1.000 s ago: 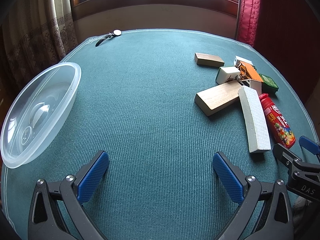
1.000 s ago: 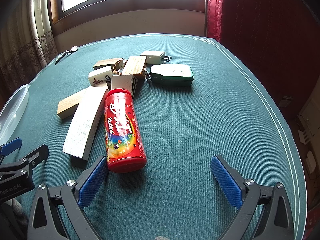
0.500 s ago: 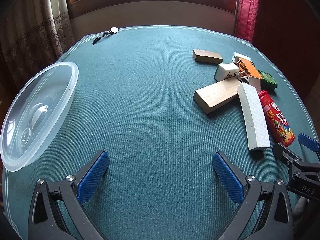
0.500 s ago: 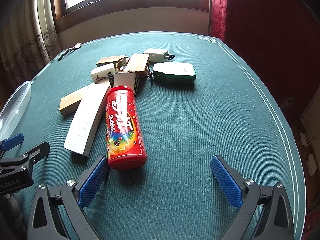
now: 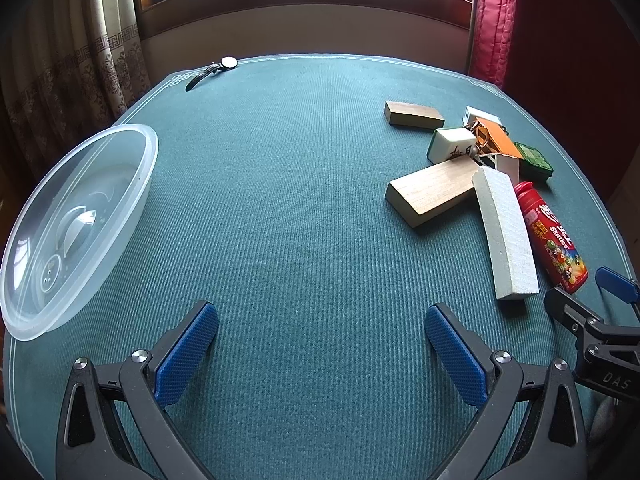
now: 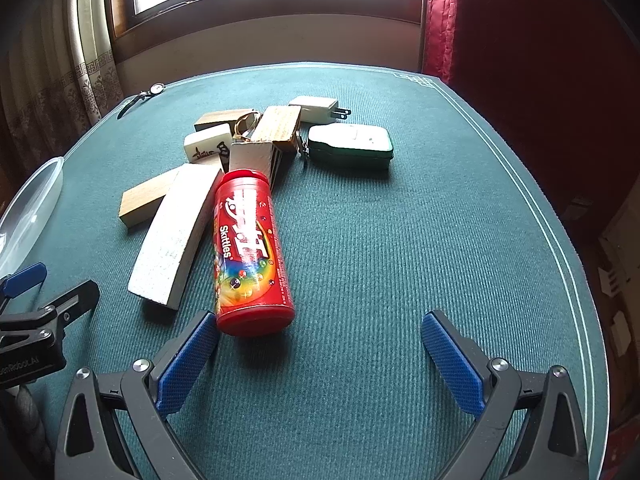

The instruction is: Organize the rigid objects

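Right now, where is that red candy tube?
The red Skittles tube lies on its side on the green table, just ahead of the right gripper, its base near the left finger, beside the white foam block.

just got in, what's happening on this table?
A person holds two hand-held grippers over a green table; both are open and empty. The right hand-held gripper sits just behind a red Skittles canister lying at the near end of a pile of blocks. The left hand-held gripper hovers over bare felt. The clear plastic bowl at the left looks empty.
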Available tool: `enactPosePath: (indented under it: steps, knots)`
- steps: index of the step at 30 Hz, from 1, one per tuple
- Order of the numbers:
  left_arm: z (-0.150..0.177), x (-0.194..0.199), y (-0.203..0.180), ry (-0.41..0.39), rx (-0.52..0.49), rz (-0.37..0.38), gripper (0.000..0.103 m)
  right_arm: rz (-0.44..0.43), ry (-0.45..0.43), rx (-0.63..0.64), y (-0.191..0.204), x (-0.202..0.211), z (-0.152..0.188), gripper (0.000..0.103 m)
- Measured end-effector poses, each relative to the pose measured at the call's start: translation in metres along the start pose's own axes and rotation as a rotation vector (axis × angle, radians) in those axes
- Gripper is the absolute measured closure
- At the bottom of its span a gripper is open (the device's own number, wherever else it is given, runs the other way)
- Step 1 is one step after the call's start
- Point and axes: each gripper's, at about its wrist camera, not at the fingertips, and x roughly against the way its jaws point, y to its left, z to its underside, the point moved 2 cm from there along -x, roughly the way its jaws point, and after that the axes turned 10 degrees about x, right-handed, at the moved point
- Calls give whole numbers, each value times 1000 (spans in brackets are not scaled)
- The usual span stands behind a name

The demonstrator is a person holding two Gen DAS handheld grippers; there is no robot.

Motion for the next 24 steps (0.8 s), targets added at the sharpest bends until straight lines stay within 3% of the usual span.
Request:
enactPosePath:
  steps: [17, 24]
  knots:
    - [-1, 3, 0, 2, 1, 5, 0, -4, 17, 17, 5, -7, -16, 2]
    - [-1, 3, -1, 3, -1, 2, 0, -15, -21, 60, 17, -15, -39, 26]
